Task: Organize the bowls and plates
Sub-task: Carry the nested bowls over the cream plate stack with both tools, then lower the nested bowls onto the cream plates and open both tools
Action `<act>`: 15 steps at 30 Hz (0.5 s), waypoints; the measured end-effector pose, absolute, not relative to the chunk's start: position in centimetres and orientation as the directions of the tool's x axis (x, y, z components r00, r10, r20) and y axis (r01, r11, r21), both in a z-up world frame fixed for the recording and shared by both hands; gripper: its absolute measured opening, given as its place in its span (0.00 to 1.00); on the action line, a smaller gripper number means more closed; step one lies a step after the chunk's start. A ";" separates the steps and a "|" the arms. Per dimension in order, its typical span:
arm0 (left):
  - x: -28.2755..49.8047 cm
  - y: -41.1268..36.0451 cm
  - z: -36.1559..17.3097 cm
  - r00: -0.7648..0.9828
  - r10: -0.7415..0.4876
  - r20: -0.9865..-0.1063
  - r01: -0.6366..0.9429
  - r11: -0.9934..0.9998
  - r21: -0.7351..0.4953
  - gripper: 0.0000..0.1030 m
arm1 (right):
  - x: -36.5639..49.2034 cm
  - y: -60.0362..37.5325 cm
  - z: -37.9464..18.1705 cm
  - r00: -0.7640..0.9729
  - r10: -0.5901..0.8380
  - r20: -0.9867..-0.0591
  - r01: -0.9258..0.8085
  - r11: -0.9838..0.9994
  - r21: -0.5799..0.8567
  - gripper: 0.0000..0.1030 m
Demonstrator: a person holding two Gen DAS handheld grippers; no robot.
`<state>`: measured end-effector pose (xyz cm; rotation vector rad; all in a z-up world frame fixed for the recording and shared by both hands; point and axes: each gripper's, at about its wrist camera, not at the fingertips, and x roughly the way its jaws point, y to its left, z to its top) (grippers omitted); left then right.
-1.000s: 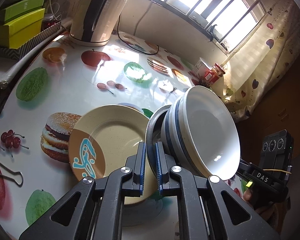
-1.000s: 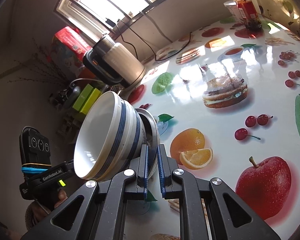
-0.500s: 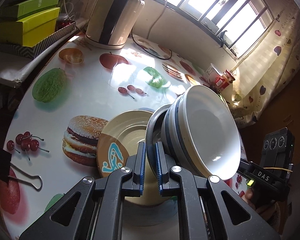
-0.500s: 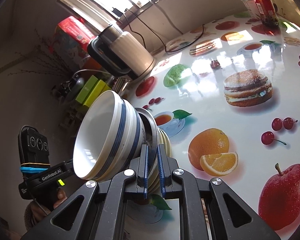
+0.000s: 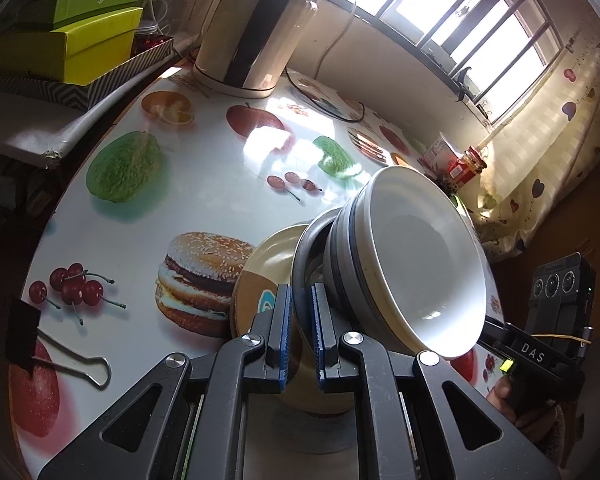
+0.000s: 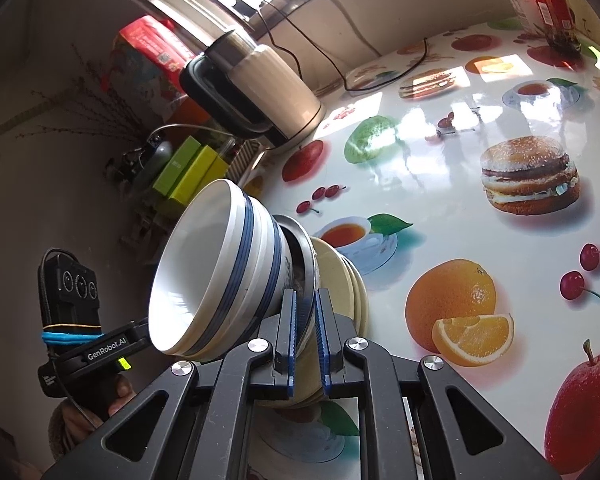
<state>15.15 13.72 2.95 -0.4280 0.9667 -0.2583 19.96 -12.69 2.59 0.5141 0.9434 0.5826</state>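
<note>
Left wrist view: the left gripper [image 5: 300,334] points steeply down at the table [image 5: 204,184], its blue pads clamped on the dark rim of a metal plate [image 5: 304,248] that stands nearly on edge. A stack of white bowls with blue bands [image 5: 411,264] lies against the far face of that plate, tipped so their mouths face right, toward the other handheld gripper [image 5: 547,332] at the right edge, where part of a hand [image 5: 507,398] shows on its grip. Just behind the metal plate, on its left side, is a cream plate [image 5: 266,268] with a brown and blue pattern, sitting on the table beside the printed burger. The electric kettle [image 5: 256,32] stands well beyond the metal plate, near the window, and a black binder clip [image 5: 40,340] lies far left of it.

Right wrist view: the right gripper [image 6: 307,336] angles down less steeply, jaws closed on the opposite edge of the same metal plate [image 6: 305,258]. Here the bowls [image 6: 220,276] lean left of the plate, white inside, blue-banded outside, mouths turned toward the left gripper's body [image 6: 84,320] and the hand [image 6: 120,394] holding it. Right of the metal plate, a stack of cream plates [image 6: 347,284] shows edge-on, by the printed teacup and orange. The kettle [image 6: 260,88] stands far behind.
</note>
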 end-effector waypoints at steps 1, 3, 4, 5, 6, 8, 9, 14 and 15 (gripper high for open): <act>15.2 13.8 2.9 0.546 -0.398 -0.738 0.020 0.886 -0.463 0.10 | 20.0 -12.6 2.5 0.457 0.661 -0.595 -0.233 0.734 0.637 0.11; 15.2 13.9 2.7 0.543 -0.395 -0.740 0.017 0.887 -0.461 0.09 | 20.1 -12.5 2.4 0.454 0.662 -0.596 -0.231 0.734 0.639 0.11; 15.3 13.9 2.7 0.543 -0.395 -0.742 0.015 0.887 -0.461 0.10 | 20.2 -12.5 2.3 0.452 0.662 -0.598 -0.229 0.734 0.639 0.11; 15.3 13.9 2.7 0.542 -0.394 -0.742 0.015 0.888 -0.460 0.10 | 20.2 -12.5 2.2 0.450 0.662 -0.599 -0.229 0.734 0.640 0.11; 15.3 14.0 2.6 0.542 -0.393 -0.742 0.013 0.888 -0.460 0.10 | 20.2 -12.4 2.2 0.449 0.663 -0.599 -0.229 0.734 0.639 0.11; 15.3 14.0 2.5 0.540 -0.391 -0.745 0.009 0.888 -0.460 0.10 | 20.3 -12.3 2.1 0.447 0.663 -0.600 -0.230 0.734 0.639 0.11; 15.3 14.0 2.4 0.538 -0.390 -0.747 0.008 0.889 -0.458 0.09 | 20.3 -12.3 2.1 0.446 0.663 -0.601 -0.228 0.734 0.640 0.11; 15.3 14.1 2.2 0.535 -0.388 -0.750 0.000 0.888 -0.460 0.10 | 20.5 -12.1 1.7 0.436 0.663 -0.608 -0.223 0.735 0.641 0.11; 15.2 14.1 2.2 0.537 -0.388 -0.750 0.001 0.889 -0.458 0.10 | 20.4 -12.1 1.7 0.437 0.663 -0.608 -0.224 0.734 0.641 0.11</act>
